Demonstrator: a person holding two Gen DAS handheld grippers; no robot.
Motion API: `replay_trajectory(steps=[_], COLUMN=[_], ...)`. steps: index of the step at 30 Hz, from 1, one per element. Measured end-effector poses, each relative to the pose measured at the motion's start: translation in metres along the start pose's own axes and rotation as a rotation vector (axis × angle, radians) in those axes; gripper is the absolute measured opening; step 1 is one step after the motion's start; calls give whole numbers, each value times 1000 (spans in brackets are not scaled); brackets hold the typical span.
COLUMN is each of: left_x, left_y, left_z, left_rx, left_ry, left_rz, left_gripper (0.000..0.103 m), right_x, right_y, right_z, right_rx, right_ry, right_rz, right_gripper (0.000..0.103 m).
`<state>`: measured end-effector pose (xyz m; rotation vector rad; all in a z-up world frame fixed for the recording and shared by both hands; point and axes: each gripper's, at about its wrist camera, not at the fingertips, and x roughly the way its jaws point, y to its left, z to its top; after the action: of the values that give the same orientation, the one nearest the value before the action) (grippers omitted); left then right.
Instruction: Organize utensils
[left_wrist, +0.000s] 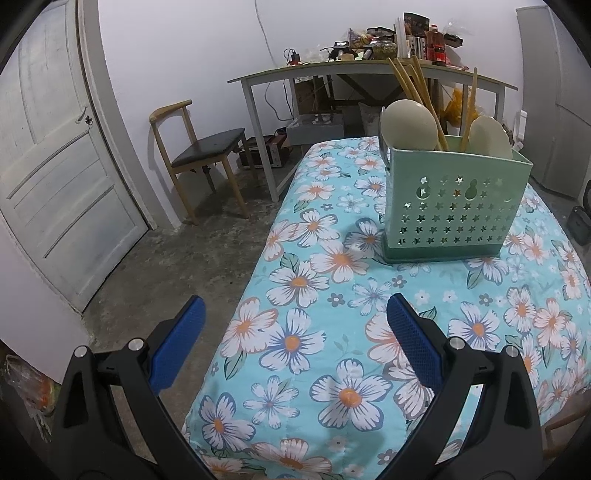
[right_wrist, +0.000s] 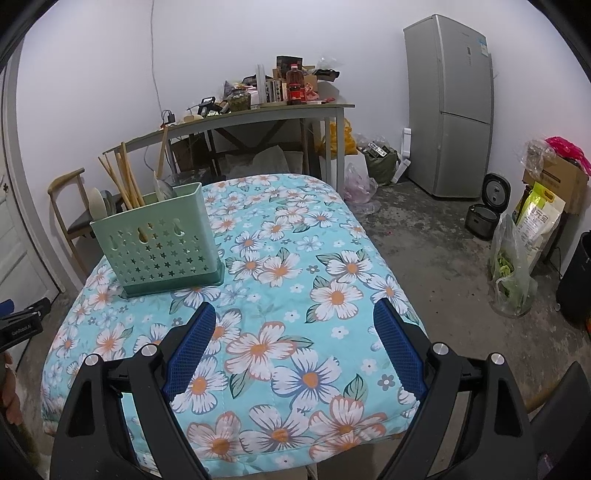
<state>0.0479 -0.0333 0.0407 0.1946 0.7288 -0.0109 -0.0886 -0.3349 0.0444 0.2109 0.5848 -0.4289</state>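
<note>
The left gripper, with black arms and blue textured pads, stands wide open and holds nothing; between its fingers only the turquoise quilted cloth with white and orange flowers shows. The right gripper, of the same make, is also spread wide and empty, and it hangs over the near part of the same flowered cloth. Further from the grippers, the pale green plastic utensil holder with star-shaped holes stands upright on the cloth, well apart from both grippers; in the right wrist view this holder is on the left side of the covered table. Inside it stand several long wooden chopsticks, one pale cream round spoon in the left part and another pale flat spoon in the right part. Beyond the covered table there is a wooden chair with a dark seat, a long grey desk loaded with bottles and boxes, and a tall silver refrigerator by the white wall.
</note>
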Motion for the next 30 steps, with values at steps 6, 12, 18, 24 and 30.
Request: replay_trajectory(steps=[6,12,18,24,30], left_x=[0,-3,-4,-4,-5], left_y=[1,-1,-2,-3,-3], left_z=[0,2,2,2,2], left_rx=[-2,2,6,7,10], left_ry=[-1,-10,-15,-11,-11], left_rz=[-10,-17,-17,-19,-23], left_gripper=[95,95,95,95,95], right_x=[0,1,1,0,1], right_y=[0,1,2,2,3], right_z=[1,2,1,1,1], right_rx=[-3,-5,-9,-11,-12], right_ry=[-3,-3,-1,0,0], right_rz=[0,4,10,14,14], right_gripper=[85,85,85,85,85])
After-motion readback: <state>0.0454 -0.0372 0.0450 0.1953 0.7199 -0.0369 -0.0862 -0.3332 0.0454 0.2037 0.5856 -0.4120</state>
